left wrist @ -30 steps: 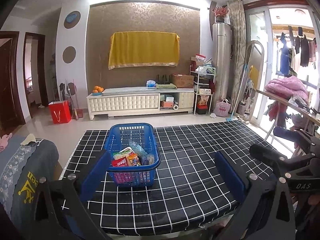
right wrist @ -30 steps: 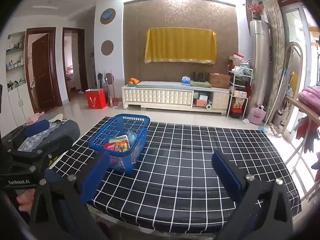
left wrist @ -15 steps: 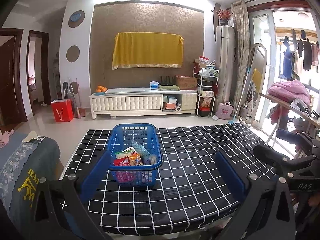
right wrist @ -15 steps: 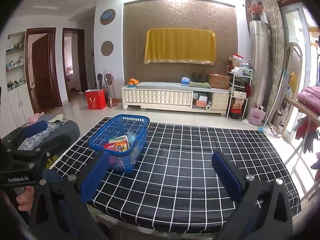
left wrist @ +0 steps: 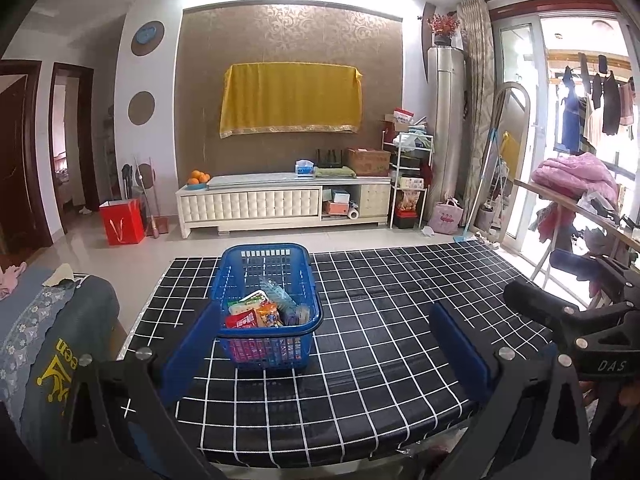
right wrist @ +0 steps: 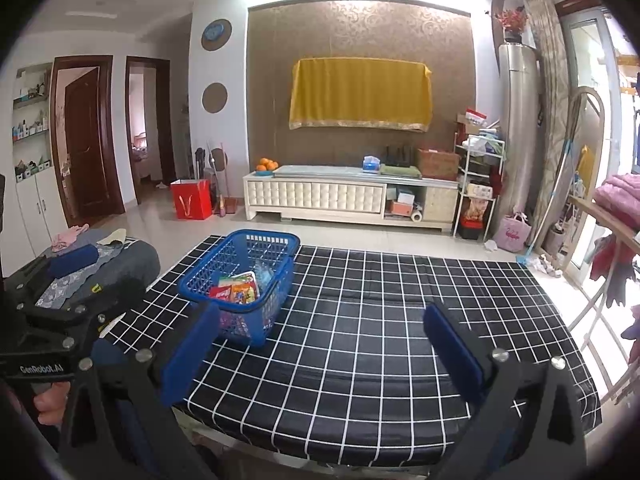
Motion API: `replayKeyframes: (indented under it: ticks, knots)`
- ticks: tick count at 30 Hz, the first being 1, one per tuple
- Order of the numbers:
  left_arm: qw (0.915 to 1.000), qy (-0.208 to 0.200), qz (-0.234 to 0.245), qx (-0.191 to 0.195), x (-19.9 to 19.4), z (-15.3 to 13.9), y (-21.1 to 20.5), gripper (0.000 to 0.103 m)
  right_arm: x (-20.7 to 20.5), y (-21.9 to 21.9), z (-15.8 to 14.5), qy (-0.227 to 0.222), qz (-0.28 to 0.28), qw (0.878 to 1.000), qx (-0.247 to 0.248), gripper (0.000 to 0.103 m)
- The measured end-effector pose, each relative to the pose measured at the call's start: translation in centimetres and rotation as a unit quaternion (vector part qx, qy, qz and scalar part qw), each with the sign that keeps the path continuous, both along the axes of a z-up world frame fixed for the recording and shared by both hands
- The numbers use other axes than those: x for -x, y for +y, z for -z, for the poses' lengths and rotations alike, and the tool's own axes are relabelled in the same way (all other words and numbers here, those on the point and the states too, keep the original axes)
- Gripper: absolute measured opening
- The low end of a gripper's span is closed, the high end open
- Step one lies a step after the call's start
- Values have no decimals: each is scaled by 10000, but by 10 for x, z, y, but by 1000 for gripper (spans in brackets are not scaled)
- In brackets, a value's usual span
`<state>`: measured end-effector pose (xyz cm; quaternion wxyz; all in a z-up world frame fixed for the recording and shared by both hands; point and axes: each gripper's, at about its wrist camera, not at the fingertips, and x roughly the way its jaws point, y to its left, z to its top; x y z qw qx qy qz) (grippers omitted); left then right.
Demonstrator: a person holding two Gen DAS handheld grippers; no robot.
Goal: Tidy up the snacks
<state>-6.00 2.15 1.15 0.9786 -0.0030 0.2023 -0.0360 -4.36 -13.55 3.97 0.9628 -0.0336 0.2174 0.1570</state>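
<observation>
I see the blue basket [left wrist: 267,304] of snacks [left wrist: 256,314] on the counter [left wrist: 380,344], ahead of my left gripper [left wrist: 324,352] (nearer); both it and the right gripper [right wrist: 320,356] gape empty.

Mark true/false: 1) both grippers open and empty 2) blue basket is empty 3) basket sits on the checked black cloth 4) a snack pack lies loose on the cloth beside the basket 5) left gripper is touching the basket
1) True: the left gripper and right gripper both stand wide open, holding nothing.
2) False: the blue basket holds several snack packs.
3) True: it rests on the checked black cloth.
4) False: all visible packs are inside the basket.
5) False: the left gripper is short of the basket, apart from it.
</observation>
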Motion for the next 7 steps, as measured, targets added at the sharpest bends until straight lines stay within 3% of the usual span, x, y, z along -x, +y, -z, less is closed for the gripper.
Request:
replayKeyframes:
  ticks: [7]
  knots:
    - [10000, 7, 53, 22, 1, 0, -2, 103, 3, -2, -1, -32, -6, 10000, 2, 103]
